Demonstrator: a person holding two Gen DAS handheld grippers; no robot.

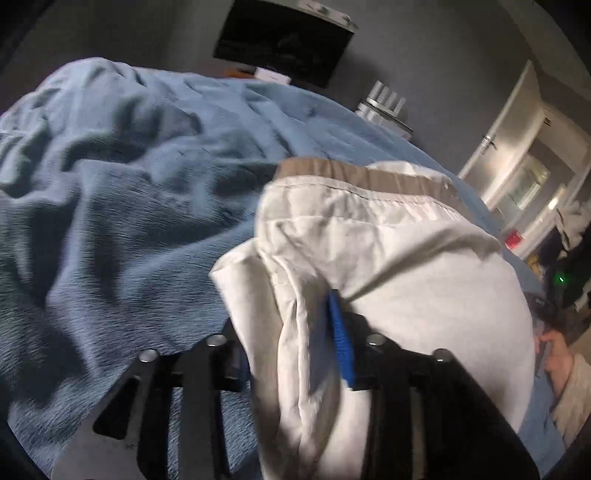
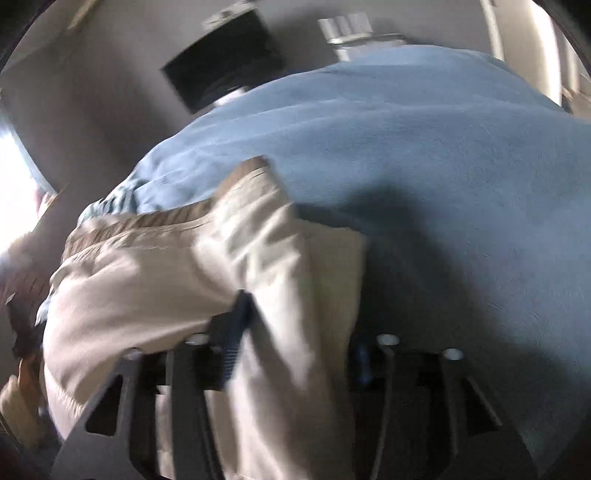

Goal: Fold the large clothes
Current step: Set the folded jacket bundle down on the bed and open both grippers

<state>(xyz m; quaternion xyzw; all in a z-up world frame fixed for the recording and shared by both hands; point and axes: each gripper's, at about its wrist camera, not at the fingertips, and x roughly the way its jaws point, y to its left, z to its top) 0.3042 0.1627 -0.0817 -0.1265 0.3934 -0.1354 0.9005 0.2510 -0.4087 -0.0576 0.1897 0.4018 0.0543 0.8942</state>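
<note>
Left gripper (image 1: pixel 295 354) at bottom centre of left wrist view, clamped on bunched fold of cream trousers (image 1: pixel 388 280); blue pad of one finger (image 1: pixel 341 339) showing against the cloth, other finger buried under fabric. Trousers filling lower right of frame, tan waistband (image 1: pixel 369 177) running across upper centre-right, cloth draped down over gripper body. Rumpled blue blanket (image 1: pixel 122 192) taking up whole left half & stretching behind trousers. Dark TV (image 1: pixel 284 44) on grey wall at top centre, pale router w/ antennas (image 1: pixel 384 107) just right of blanket edge, white door (image 1: pixel 509 147) at right edge. Right gripper (image 2: pixel 295 350) at bottom centre of right wrist view, shut on another fold of same trousers (image 2: pixel 166 280); blue-padded finger (image 2: pixel 236 343) pressed into cloth, opp. finger mostly hidden by hanging fabric. Trousers occupying left & centre-bottom, waistband (image 2: pixel 155 221) slanting up toward mid-frame. Blanket (image 2: pixel 424 155) smoother here, filling right & upper centre. TV (image 2: pixel 221 70) upper left-centre, router (image 2: pixel 354 33) at top. Right view motion-blurred, fine detail unclear.
</note>
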